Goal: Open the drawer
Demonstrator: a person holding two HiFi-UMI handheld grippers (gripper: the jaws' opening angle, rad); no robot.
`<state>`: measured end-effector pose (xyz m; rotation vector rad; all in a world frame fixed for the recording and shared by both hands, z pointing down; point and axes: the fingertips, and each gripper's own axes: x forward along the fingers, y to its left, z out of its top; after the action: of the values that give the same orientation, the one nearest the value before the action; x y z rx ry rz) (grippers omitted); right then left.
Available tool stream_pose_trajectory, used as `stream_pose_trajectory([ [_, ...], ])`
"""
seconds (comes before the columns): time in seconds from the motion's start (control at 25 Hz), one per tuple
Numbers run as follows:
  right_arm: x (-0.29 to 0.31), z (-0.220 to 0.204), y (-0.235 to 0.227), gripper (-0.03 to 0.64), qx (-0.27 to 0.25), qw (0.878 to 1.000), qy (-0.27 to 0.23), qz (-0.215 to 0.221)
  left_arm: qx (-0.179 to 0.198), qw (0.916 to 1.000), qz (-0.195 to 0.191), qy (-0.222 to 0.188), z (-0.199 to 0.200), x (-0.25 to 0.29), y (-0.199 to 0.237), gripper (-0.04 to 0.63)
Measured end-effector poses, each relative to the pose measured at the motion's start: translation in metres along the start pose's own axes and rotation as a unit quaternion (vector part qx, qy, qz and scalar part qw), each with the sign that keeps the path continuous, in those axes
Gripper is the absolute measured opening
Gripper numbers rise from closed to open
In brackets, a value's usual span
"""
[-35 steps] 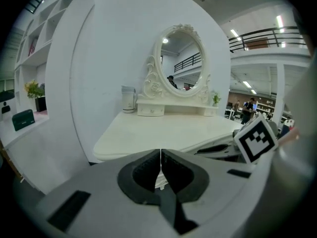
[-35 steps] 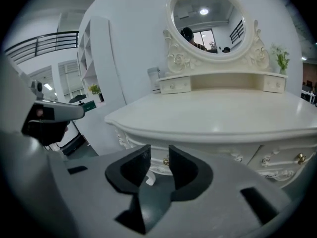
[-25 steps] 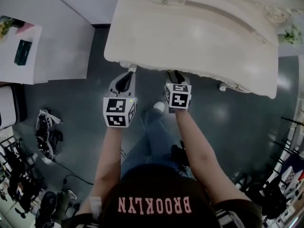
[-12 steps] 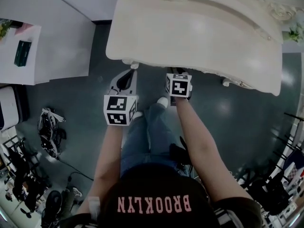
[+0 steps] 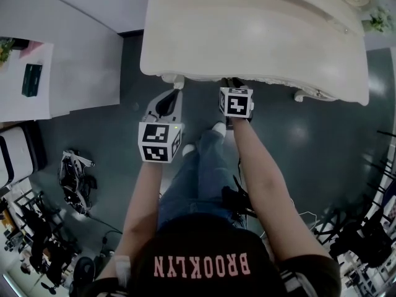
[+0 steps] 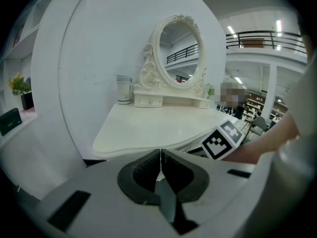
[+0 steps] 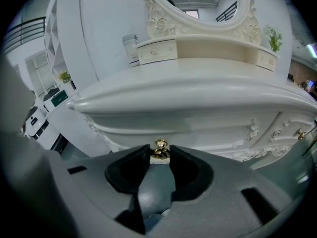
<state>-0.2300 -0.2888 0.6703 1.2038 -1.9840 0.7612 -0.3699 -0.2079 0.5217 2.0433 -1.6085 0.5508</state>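
Observation:
The cream dressing table point(image 5: 260, 36) stands in front of me. In the right gripper view its drawer front point(image 7: 208, 120) fills the middle, with a small brass handle point(image 7: 159, 147) at its lower edge. My right gripper point(image 7: 159, 155) points down at that handle. Its jaws are closing, the handle sits between the fingertips, and I see no firm press on it. In the head view the right gripper point(image 5: 232, 84) reaches under the table's front edge. My left gripper point(image 5: 174, 91) hangs shut and empty just left of it, off the table corner, with its jaws point(image 6: 161, 168) meeting.
An oval mirror point(image 6: 178, 53) and small top drawers point(image 7: 156, 51) stand at the table's back, a jar point(image 6: 124, 89) beside them. A second brass handle point(image 7: 300, 133) shows far right. A white counter point(image 5: 37, 73) lies at left, tangled gear point(image 5: 74, 178) on the floor, my legs point(image 5: 198, 172) below.
The head view has drifted, so the table sits a little higher in the picture. My right gripper has edged closer under the table's front edge. The left gripper has hardly moved.

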Motion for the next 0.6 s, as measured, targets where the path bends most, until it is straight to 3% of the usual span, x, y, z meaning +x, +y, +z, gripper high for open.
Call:
stream_pose_trajectory([
  [0.6,-0.012,-0.015,0.004,0.110,0.012,1.000,-0.009,-0.004,0.016,0.9990,-0.040,0.014,-0.022,-0.009,-0.010,0.006],
])
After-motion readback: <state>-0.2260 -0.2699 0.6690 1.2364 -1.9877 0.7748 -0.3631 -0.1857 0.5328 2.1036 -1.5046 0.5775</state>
